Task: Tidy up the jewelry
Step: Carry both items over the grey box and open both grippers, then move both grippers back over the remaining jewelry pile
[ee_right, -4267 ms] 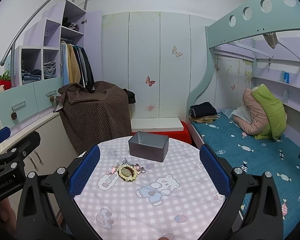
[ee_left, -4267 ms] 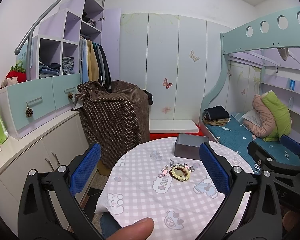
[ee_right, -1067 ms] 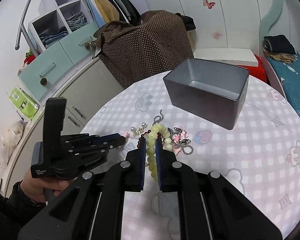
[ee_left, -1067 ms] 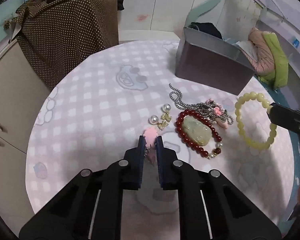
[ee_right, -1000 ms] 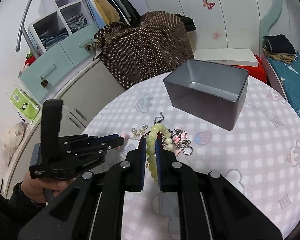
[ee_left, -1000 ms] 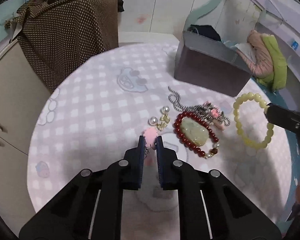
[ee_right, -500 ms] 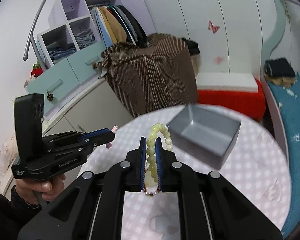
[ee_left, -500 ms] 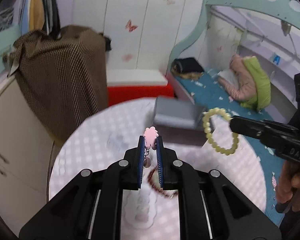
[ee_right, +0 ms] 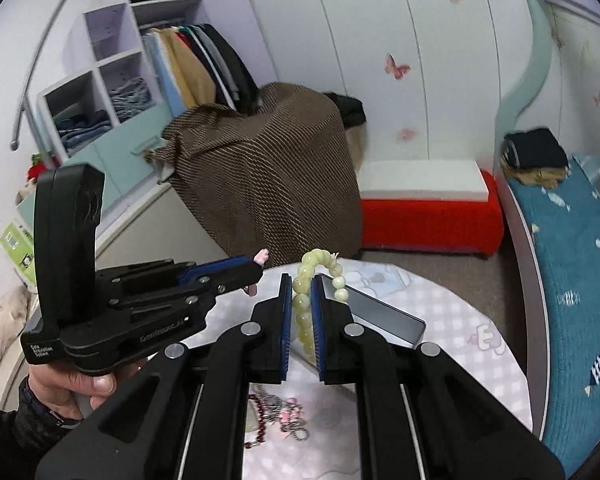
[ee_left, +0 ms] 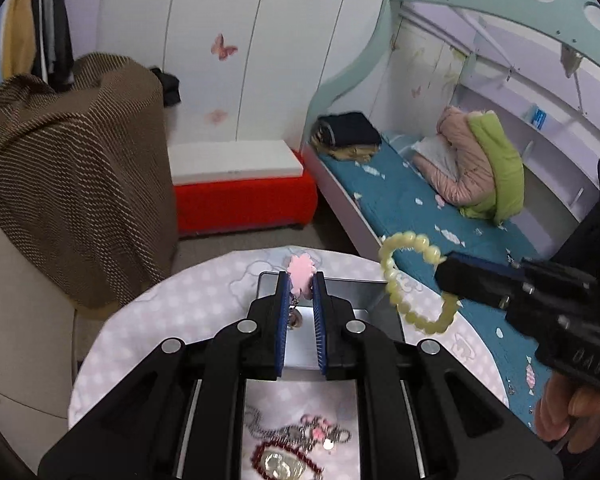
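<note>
My left gripper (ee_left: 301,278) is shut on a pink flower earring (ee_left: 300,270) and holds it in the air over the open grey tin box (ee_left: 352,290). My right gripper (ee_right: 301,280) is shut on a pale yellow-green bead bracelet (ee_right: 305,312), also raised over the box (ee_right: 384,318). The bracelet (ee_left: 400,292) hangs from the right gripper in the left wrist view. The earring (ee_right: 260,258) shows at the left gripper's tip in the right wrist view. A red bead bracelet with a jade stone (ee_left: 278,460) and a silver chain with pink charms (ee_left: 312,434) lie on the table below.
The round table has a checked cloth (ee_left: 180,304). A brown dotted cover (ee_right: 268,176) drapes over furniture behind it. A red bench (ee_right: 428,208) stands at the wall. The bed with a teal sheet (ee_left: 400,200) runs along the right.
Both grippers have lifted their jewelry off the table and moved forward and up, from the pile to above the grey box.
</note>
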Demonstrator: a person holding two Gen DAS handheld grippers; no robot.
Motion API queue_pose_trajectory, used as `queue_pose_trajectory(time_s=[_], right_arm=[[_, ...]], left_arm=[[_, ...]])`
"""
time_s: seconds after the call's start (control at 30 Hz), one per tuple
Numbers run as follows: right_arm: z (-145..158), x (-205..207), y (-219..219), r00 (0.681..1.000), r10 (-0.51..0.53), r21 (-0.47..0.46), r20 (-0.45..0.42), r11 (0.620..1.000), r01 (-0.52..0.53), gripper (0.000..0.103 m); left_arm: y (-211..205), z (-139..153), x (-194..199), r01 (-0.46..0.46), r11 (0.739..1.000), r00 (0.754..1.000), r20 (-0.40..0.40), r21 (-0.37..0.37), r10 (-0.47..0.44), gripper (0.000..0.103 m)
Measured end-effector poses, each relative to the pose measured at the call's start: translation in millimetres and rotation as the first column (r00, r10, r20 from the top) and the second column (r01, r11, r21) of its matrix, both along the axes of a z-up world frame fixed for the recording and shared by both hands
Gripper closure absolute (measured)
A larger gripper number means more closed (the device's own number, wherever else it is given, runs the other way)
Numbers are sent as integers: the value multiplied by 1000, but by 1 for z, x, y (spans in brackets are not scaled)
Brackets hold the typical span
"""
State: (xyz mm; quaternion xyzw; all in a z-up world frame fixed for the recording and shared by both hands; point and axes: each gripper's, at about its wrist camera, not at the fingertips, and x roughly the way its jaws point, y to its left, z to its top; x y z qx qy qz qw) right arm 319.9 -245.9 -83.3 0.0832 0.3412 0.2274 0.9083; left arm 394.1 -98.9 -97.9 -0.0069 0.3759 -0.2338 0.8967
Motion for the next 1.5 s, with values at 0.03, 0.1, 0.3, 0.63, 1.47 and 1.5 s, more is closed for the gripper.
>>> queue_pose_trajectory(time_s=[0.03,0.1,0.3,0.63,1.47,1.5], right_arm=[[-6,6,-1,1000,-6,1,-21,1000,6,95],[-16,15,-5,998,-26,-2,-56,1000,26,95],[-48,30,-11,986,-65,-13,-151,998,64,94],[-41,22,-23,981,-132,-9,-140,991,132,37],[20,-95,-6,929,-328,-90,172,934,346,7],[19,-100,-3,927,-329,-101,182,931,351,7]], left_arm=[[-6,-7,9,8,1000,1000,-24,7,-8,92],[-14,-17,19,13,1000,999,-53,23,-11,91],[-24,-39,31,20,998,995,-101,55,-14,89],[-2,-27,20,-99,991,995,-20,92,101,11],[67,20,-131,-326,939,928,227,108,296,6],[71,19,-136,-340,934,923,227,106,310,6]])
